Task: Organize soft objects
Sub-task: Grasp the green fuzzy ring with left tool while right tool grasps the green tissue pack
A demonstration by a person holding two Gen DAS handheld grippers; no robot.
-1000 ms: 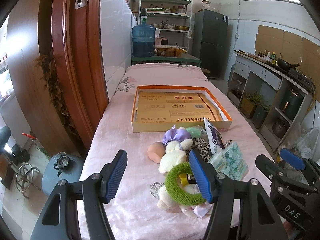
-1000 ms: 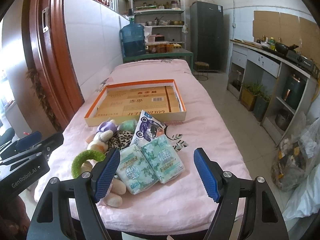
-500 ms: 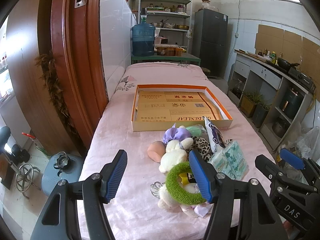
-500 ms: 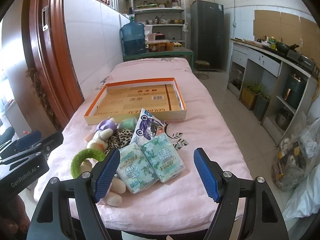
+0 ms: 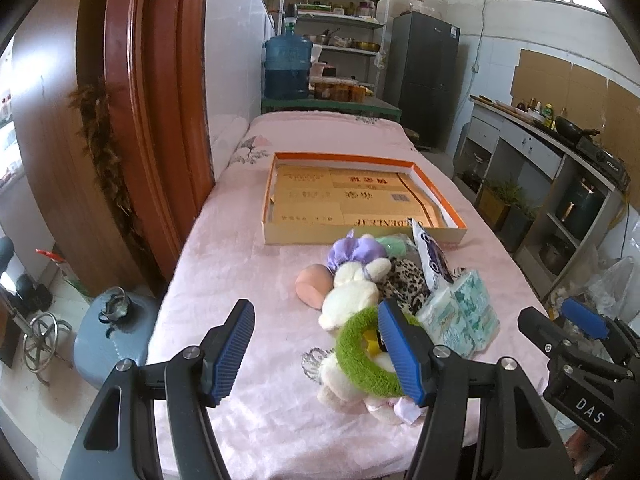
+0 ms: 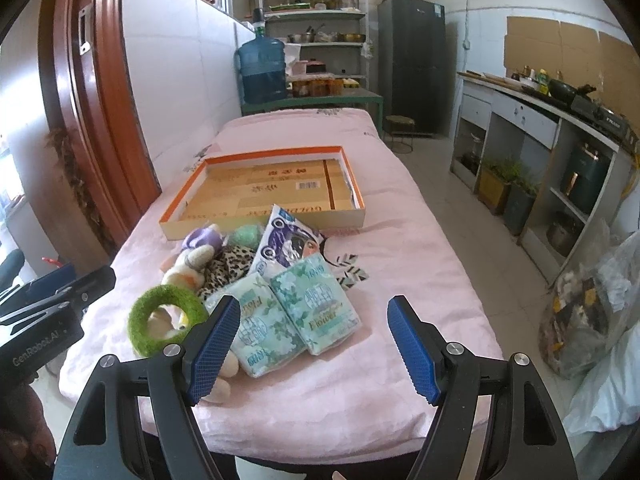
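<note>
Fuzzy green ring, glossy tissue packs, flat cardboard tray, both hand-held grippers spread, empty.

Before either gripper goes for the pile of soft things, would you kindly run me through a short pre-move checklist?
1. Left gripper open, nothing held: ok.
2. Right gripper open, nothing held: ok.
3. Orange-rimmed box free of soft items, ready to receive: ok.
4. Tissue packs lie on top, in front of the right gripper's fingers: ok.
5. Green ring free to lift alone: not ok, it overlaps the white plush toy.
</note>
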